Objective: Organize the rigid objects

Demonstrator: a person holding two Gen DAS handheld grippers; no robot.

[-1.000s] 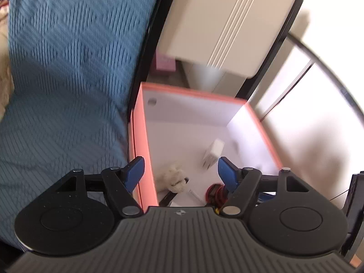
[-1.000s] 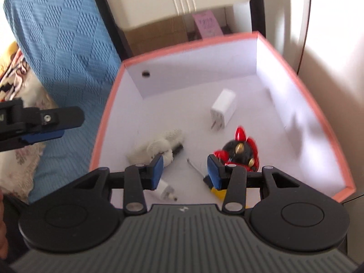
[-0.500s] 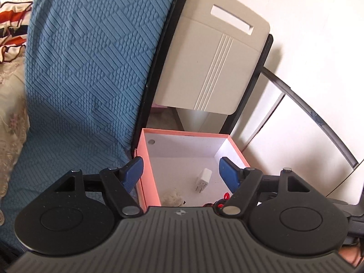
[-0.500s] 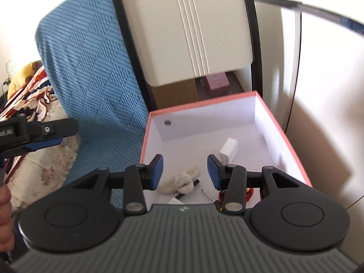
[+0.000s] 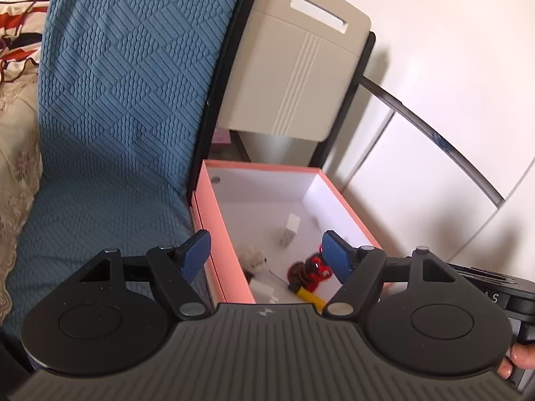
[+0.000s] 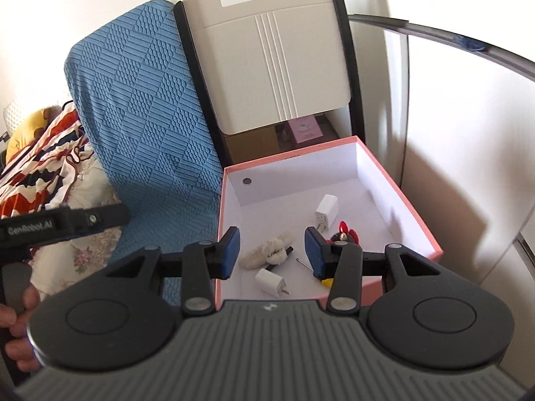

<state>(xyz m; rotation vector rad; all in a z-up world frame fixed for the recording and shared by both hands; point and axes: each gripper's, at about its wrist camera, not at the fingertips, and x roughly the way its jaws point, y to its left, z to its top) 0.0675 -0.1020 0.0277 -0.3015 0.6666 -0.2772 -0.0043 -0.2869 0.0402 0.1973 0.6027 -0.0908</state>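
Note:
A pink box (image 6: 414, 215) with a white inside stands beside the blue seat; it also shows in the left wrist view (image 5: 204, 214). In it lie a white charger (image 6: 327, 211), a second white plug (image 6: 270, 282), a fluffy white toy (image 6: 267, 249), a red and black toy (image 6: 343, 235) and a yellow piece (image 5: 311, 296). My right gripper (image 6: 272, 252) is open and empty, above the box's near end. My left gripper (image 5: 267, 255) is open and empty, above the box's left wall.
A blue textured cushion (image 6: 140, 127) lies left of the box. A beige panel with a handle slot (image 6: 271, 60) leans behind it. White walls and a dark rail (image 5: 431, 137) stand to the right. Patterned bedding (image 6: 40, 153) is at far left.
Both grippers have pulled back and up from the box, so it looks smaller and farther. Both stay open and empty. The things in the box have not moved.

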